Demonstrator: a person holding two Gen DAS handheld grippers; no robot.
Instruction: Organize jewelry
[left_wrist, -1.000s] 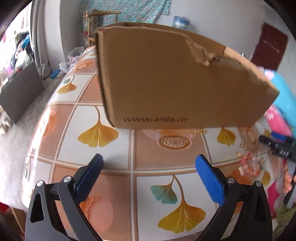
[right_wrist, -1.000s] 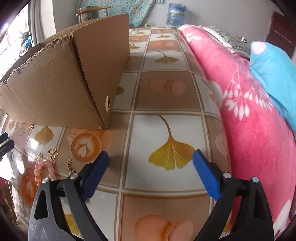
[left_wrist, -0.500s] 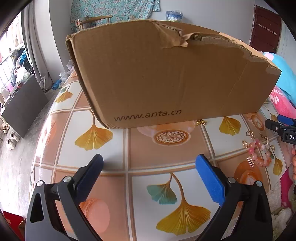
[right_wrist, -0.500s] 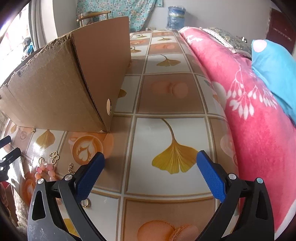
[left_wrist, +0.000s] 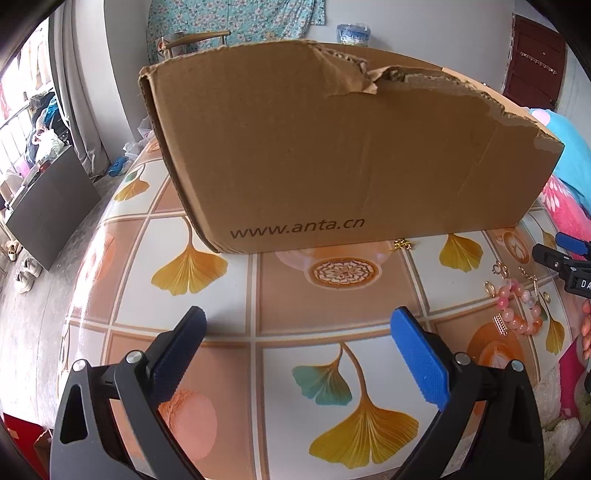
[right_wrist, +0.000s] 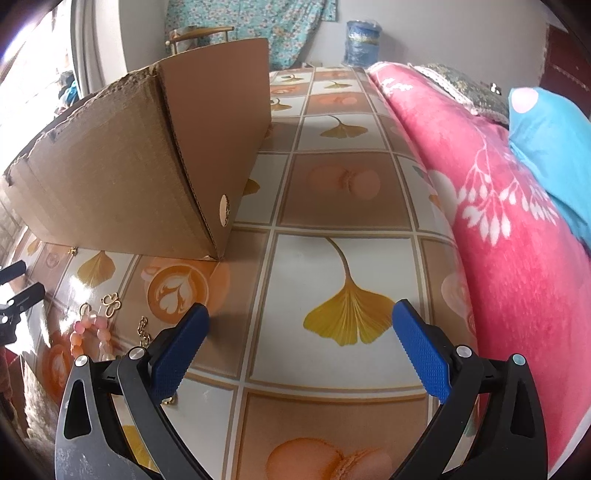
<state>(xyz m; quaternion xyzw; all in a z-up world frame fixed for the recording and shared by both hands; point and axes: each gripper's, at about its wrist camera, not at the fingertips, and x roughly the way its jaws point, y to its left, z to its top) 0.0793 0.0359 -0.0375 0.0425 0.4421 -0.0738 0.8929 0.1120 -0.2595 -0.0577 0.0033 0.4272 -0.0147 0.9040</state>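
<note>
A torn brown cardboard box (left_wrist: 347, 158) stands on the tiled table (left_wrist: 280, 299); in the right wrist view the box (right_wrist: 140, 177) fills the upper left. A pink bead bracelet (left_wrist: 517, 310) lies at the right among small gold earrings (left_wrist: 491, 290), and one gold piece (left_wrist: 402, 244) rests against the box's foot. In the right wrist view the bracelet (right_wrist: 92, 332) and a gold clover piece (right_wrist: 112, 303) lie at the lower left. My left gripper (left_wrist: 299, 332) is open above bare table. My right gripper (right_wrist: 301, 328) is open too, its fingers holding nothing.
A pink flowered blanket (right_wrist: 498, 229) and a blue pillow (right_wrist: 550, 136) border the table's right side. The table's left edge drops to the floor, where a dark panel (left_wrist: 48, 206) and shoes (left_wrist: 26, 273) lie. A chair (left_wrist: 195, 40) stands behind the box.
The left view has swung right and pulled back, so the box sits more central and the bracelet has come into view. The right gripper has drifted slightly toward the box. Both stay open.
</note>
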